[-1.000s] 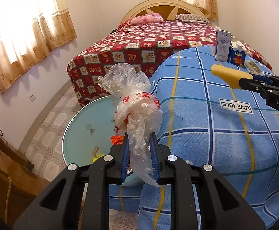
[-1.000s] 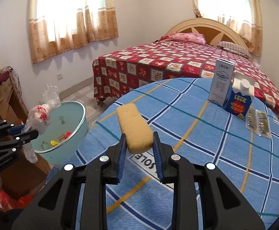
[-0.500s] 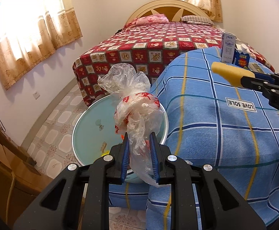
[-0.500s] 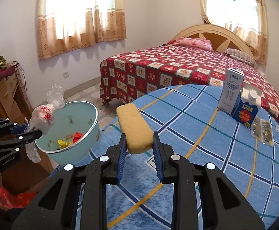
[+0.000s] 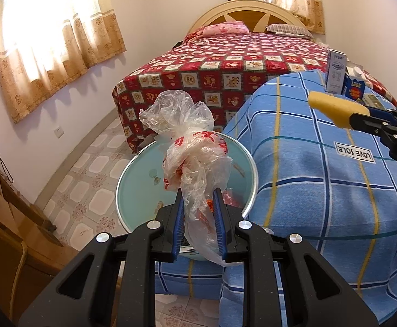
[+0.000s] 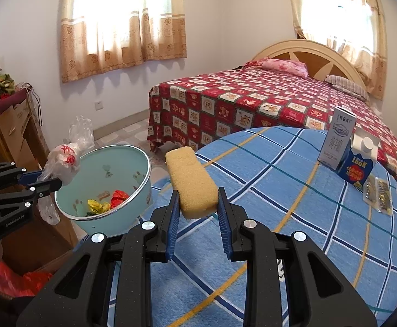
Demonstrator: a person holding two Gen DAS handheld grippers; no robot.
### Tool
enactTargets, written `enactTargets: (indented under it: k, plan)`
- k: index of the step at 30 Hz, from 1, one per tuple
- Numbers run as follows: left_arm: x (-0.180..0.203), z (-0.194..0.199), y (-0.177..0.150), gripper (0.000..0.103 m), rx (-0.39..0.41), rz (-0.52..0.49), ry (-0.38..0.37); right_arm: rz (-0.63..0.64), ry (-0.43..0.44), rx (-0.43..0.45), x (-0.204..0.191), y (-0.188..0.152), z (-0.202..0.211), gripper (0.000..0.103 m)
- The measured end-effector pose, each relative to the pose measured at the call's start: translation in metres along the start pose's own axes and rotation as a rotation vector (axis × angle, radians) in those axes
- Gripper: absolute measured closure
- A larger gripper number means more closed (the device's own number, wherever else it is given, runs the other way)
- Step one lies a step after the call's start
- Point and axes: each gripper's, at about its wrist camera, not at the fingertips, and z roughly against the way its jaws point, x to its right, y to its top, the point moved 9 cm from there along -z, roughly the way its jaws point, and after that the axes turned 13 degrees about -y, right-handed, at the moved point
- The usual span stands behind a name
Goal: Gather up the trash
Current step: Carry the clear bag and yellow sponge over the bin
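My left gripper (image 5: 198, 212) is shut on a crumpled clear plastic bag (image 5: 193, 152) with red print, held above a pale green basin (image 5: 133, 179). From the right wrist view that bag (image 6: 63, 159) hangs at the near rim of the basin (image 6: 141, 188), which holds several coloured wrappers (image 6: 108, 200), and the left gripper (image 6: 44, 181) shows at the left edge. My right gripper (image 6: 198, 207) is shut on a yellow sponge (image 6: 191, 182) over the blue checked cloth (image 6: 294, 218). The sponge (image 5: 330, 109) also shows at the right of the left wrist view.
Two cartons (image 6: 348, 147) and a flat snack packet (image 6: 377, 194) lie at the far right of the cloth. A bed with a red patterned cover (image 6: 253, 100) fills the background. A wooden cabinet (image 6: 10, 136) stands at the left, with red plastic (image 6: 13, 280) below it.
Both grippers have drifted sideways with their loads; the basin now shows more fully under the bag and closer to the sponge. Neither grip has changed.
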Motion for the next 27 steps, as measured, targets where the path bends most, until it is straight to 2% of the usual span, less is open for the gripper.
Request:
enactTargets:
  k: [27]
  plan:
    - [-0.041,0.0,-0.003,0.083,-0.007,0.062,0.038,0.062,0.026,-0.003,-0.033,0.012,-0.02,0.076]
